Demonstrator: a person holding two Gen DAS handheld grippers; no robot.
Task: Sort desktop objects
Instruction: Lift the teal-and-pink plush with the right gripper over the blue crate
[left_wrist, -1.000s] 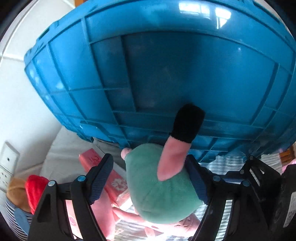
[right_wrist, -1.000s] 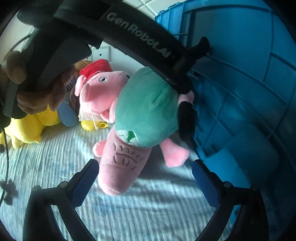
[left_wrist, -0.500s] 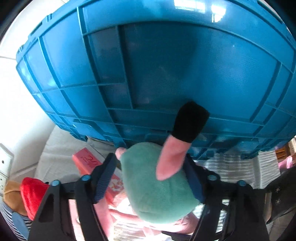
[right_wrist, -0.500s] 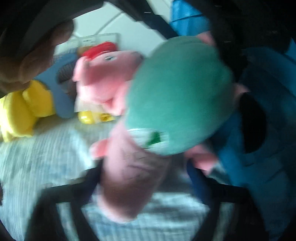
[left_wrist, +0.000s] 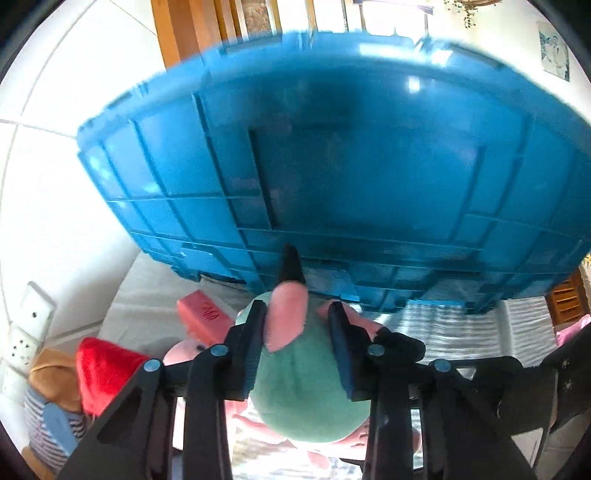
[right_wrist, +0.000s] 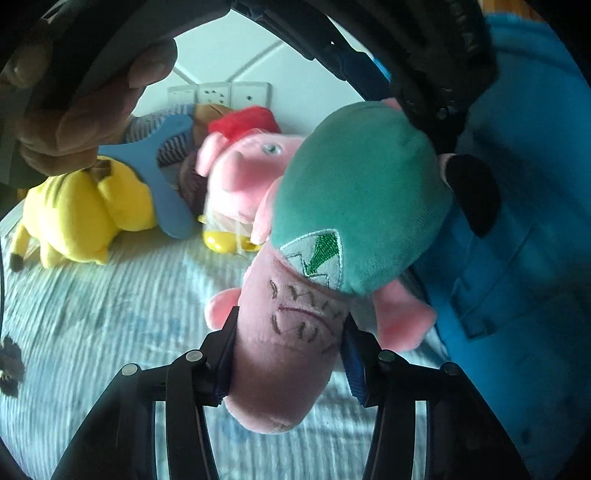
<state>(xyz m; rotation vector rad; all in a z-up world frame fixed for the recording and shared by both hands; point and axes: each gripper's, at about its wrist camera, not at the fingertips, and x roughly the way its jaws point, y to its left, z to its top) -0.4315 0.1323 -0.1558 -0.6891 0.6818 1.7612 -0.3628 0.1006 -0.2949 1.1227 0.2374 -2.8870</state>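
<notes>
right wrist: pig plush (right_wrist: 354, 206) clamped between tool (right_wrist: 288, 332) fingers.

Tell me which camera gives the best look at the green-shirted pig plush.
The right wrist view. There the pig plush shows its green body, shirt badge, long pink snout and one black foot, with the right gripper shut on the snout. The left wrist view shows only its green back and a leg between the left gripper fingers.

Home bedroom: plush toys (right_wrist: 85, 210) on striped bedding (right_wrist: 110, 332), wall sockets (right_wrist: 218, 94).
</notes>
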